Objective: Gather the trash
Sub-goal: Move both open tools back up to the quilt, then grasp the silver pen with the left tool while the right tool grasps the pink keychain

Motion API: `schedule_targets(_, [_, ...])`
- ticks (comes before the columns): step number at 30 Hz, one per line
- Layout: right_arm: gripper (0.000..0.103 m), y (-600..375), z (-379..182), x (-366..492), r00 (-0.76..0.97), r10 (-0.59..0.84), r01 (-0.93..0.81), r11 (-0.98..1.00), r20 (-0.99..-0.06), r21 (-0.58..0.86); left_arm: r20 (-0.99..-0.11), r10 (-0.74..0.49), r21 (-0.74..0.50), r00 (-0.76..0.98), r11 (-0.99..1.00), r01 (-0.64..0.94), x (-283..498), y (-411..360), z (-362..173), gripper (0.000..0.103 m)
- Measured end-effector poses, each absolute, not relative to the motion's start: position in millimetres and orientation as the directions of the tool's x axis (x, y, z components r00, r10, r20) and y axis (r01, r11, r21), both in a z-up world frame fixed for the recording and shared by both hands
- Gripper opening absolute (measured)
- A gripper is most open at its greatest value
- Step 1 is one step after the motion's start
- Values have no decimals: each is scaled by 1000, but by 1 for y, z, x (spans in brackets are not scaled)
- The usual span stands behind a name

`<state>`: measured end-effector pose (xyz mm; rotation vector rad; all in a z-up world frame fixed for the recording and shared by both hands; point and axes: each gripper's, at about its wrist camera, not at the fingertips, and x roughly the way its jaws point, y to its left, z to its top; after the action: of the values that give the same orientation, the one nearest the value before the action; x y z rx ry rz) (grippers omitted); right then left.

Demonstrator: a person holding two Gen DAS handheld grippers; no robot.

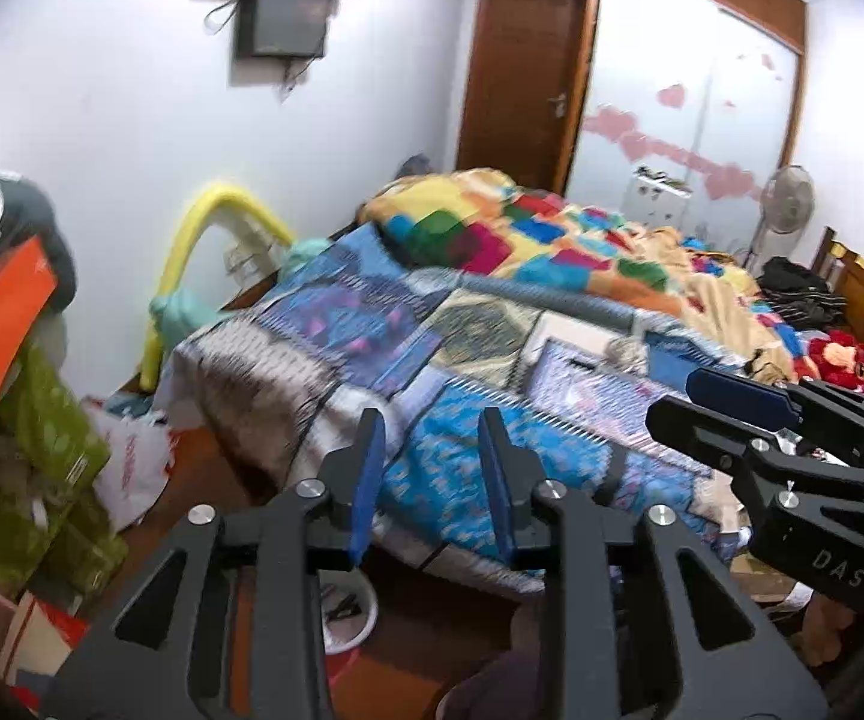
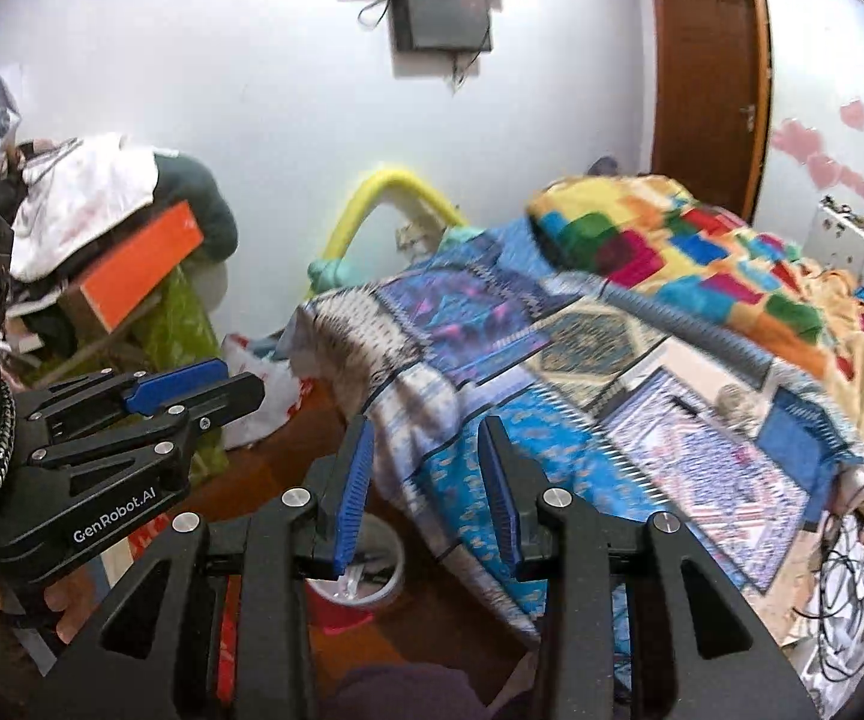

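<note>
Left wrist view: looks forward along its fingers, down over the bed (image 1: pixel 432 324) corner, right gripper (image 1: pixel 672 414) at right edge; right wrist view: parallel, close, left gripper (image 2: pixel 246 384) at left edge; both share bed, wall, door (image 2: pixel 708 78).

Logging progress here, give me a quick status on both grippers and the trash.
Left gripper open, empty. Right gripper open, empty. White bin on floor beside bed, below both grippers. No trash picked yet.

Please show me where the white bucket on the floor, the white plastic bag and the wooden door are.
white bucket (image 2: pixel 393 558): right wrist view, rim.
white plastic bag (image 1: pixel 132 468): left wrist view, crumpled middle.
wooden door (image 1: pixel 522 66): left wrist view, panel.
</note>
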<state>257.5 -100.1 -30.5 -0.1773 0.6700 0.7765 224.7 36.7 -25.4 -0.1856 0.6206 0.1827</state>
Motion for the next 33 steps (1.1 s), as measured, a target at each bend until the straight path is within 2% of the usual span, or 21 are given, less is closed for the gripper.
schedule_targets(5, [40, -140, -15, 263, 596, 566, -650, 757, -570, 72, -560, 66, -120, 826, 980, -159, 245, 4, -11, 40])
schedule_targets(7, [47, -157, -10, 269, 625, 548, -623, 779, -556, 67, -553, 41, -121, 832, 984, -128, 255, -9, -8, 43])
schedule_targets(10, [51, -182, -5, 282, 664, 514, -576, 815, -543, 66, -547, 10, -112, 837, 990, -85, 274, -28, -5, 49])
schedule_targets(12, [52, -195, -4, 288, 682, 489, -549, 834, -543, 61, -551, -10, -111, 834, 992, -61, 288, -39, -5, 59])
schedule_targets(14, [54, -209, -6, 298, 702, 457, -513, 857, -546, 57, -554, -25, -111, 832, 993, -44, 301, -48, -6, 64])
schedule_targets(16, [63, -223, -11, 310, 719, 426, -473, 879, -550, 62, -560, -35, -108, 828, 994, -31, 314, -56, -9, 68])
schedule_targets(17, [63, -230, -13, 314, 724, 413, -457, 887, -552, 64, -565, -39, -106, 824, 994, -26, 321, -59, -12, 69])
schedule_targets(27, [63, -286, -66, 372, 708, 251, -282, 958, -660, 61, -666, -75, -117, 742, 993, -4, 403, -77, -66, 72])
schedule_targets(33, [63, -301, -107, 407, 633, 249, -229, 965, -733, 130, -719, -88, -119, 689, 993, 3, 444, -81, -108, 72])
